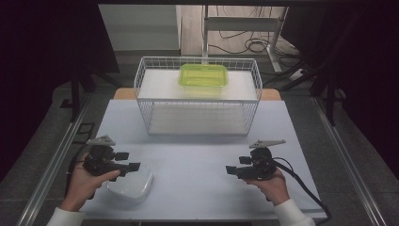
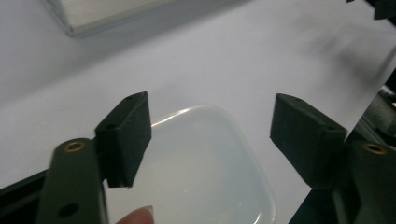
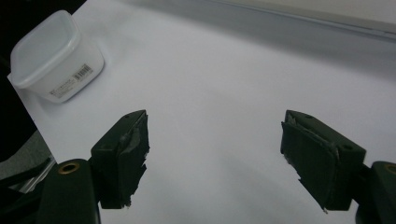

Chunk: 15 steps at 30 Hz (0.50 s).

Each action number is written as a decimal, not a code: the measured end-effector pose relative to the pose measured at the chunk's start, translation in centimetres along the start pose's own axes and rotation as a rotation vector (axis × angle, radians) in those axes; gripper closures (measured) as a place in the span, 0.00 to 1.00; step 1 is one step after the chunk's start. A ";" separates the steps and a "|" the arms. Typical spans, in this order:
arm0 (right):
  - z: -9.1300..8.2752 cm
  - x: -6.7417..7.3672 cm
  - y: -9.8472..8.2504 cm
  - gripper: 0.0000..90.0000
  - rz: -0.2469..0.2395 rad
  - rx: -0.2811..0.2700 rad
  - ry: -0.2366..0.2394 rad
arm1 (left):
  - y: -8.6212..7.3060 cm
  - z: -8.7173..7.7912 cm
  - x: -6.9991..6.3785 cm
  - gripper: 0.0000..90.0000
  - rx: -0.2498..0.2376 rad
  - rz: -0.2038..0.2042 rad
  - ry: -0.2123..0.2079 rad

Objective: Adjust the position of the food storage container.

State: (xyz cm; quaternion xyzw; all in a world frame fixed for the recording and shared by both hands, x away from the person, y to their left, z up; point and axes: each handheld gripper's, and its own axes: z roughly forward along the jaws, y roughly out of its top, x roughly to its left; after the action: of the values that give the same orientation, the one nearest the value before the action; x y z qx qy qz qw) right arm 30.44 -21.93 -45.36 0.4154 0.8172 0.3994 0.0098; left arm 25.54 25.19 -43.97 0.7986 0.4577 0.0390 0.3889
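Over the white tub (image 1: 130, 183) near the table (image 1: 197, 155)'s front left corner, the left gripper (image 1: 129, 161) is held low in the person's left hand (image 1: 82, 183), its jaws spread wide and gripping nothing. At the front right, the right gripper (image 1: 231, 170) is held level, jaws released too. A barcode label is seen on the tub (image 3: 56, 56) from the right gripper view. From the left gripper view, the tub's cloudy lid (image 2: 205, 163) is seen beneath the jaws.

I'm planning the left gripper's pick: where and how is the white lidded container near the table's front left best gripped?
Probably across two opposite side walls of the white container, coming down from above. Its lid is flat and smooth with nothing to pinch, while its sides look straight. The left gripper hangs open over it and seems wide enough.
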 end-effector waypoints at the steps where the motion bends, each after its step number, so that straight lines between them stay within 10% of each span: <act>1: 0.0 0.0 0.0 0.26 0.000 0.003 0.001 | -0.2 -0.1 0.1 0.40 0.011 0.003 0.012; 15: 0.2 0.0 0.0 0.26 0.003 0.037 0.002 | -3.2 -2.0 0.5 0.96 0.092 0.061 -0.013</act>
State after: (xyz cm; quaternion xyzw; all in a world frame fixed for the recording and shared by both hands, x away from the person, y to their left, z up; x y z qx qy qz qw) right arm 30.49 -21.79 -45.49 0.4163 0.8239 0.3846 0.0005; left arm 22.73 27.64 -44.88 0.8295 0.4320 0.0247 0.3532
